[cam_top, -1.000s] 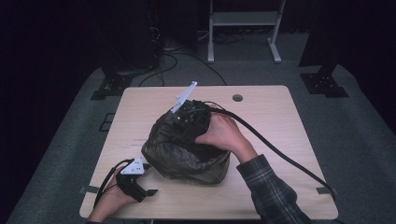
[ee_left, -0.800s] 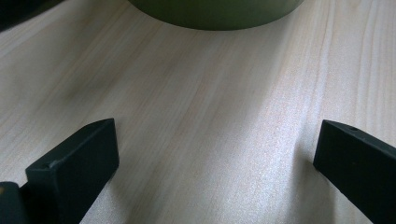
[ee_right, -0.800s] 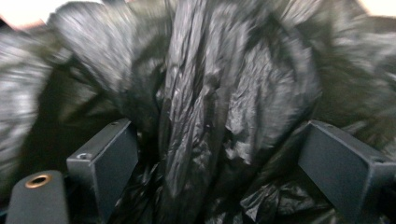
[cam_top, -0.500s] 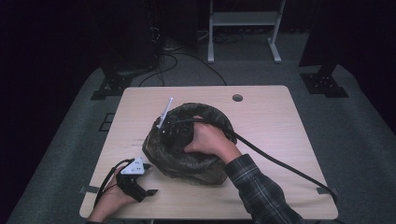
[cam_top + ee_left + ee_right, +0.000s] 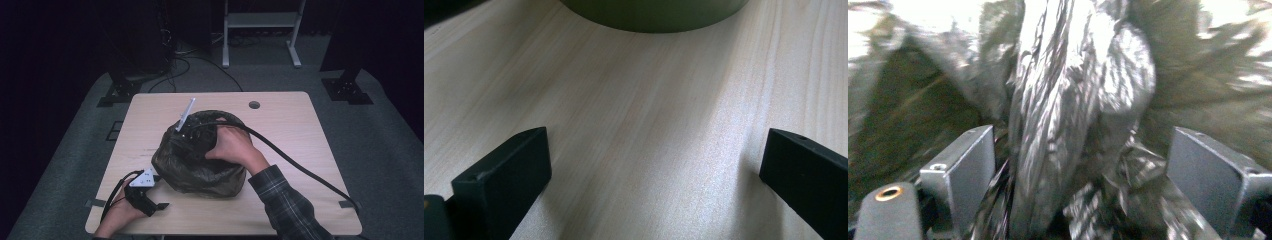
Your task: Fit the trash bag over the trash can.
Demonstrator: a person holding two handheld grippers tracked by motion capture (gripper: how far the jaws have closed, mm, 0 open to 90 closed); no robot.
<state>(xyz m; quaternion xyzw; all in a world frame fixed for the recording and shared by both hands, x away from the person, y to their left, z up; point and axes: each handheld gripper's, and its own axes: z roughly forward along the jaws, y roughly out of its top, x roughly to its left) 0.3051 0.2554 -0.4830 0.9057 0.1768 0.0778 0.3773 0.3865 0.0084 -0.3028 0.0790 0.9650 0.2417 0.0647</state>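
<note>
I've got the black bin bag [image 5: 200, 162] sitting mid-table [image 5: 300, 125], a green container under it afaict. My right gripper [image 5: 197, 132] is dug into the top of it, jaws wide w/ a bunched fold of plastic between them; looks loose, not pinched, tho the pic's blurry. Left gripper [image 5: 155, 206] rests near the front-left corner, jaws spread over bare wood, holding nothing.

We see a pale wooden tabletop [image 5: 295, 130] with a round cable hole [image 5: 254, 105] near its far edge, standing on grey carpet [image 5: 385, 150]. Beyond it the room falls into darkness, where a white metal stand [image 5: 260, 30] rises, black stand feet [image 5: 117, 92] rest at both sides, and loose cables [image 5: 200, 62] trail across the floor.
</note>
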